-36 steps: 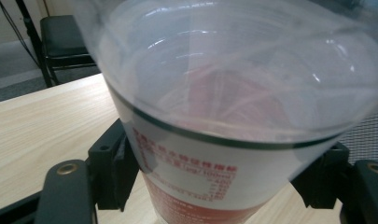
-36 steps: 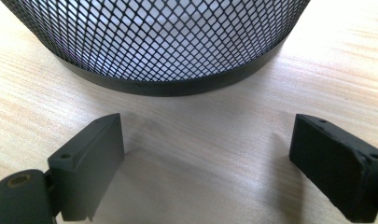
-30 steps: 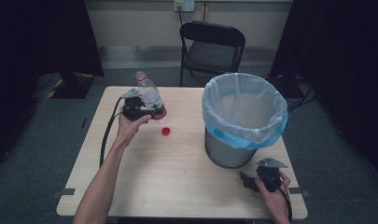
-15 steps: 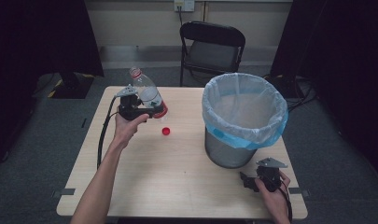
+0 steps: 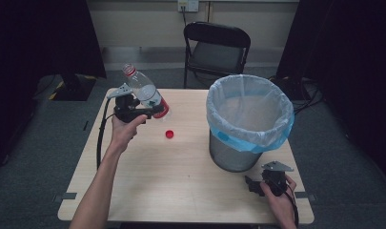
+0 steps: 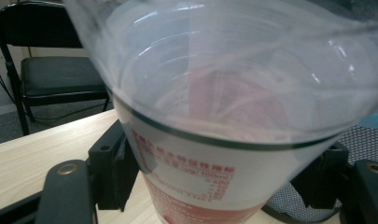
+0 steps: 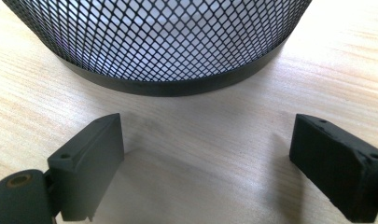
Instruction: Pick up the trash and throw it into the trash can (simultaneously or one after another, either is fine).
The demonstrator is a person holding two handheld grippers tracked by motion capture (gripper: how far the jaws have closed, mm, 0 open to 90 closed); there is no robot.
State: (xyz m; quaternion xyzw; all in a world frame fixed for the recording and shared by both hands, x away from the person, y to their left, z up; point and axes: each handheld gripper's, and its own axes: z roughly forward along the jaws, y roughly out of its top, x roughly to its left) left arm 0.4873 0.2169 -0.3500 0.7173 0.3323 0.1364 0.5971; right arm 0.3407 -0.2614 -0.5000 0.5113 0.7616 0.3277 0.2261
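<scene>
The left gripper (image 5: 152,110) has lifted the clear, uncapped plastic bottle with a red label (image 5: 145,92) higher off the light wooden table (image 5: 181,186), neck tilted far-left. The left gripper view shows both jaws clamped on its label band. The high view shows a small red cap (image 5: 169,134) lying nearby. Near right, the right gripper (image 7: 207,163) rests, jaws apart, before the black mesh bin (image 7: 177,42).
</scene>
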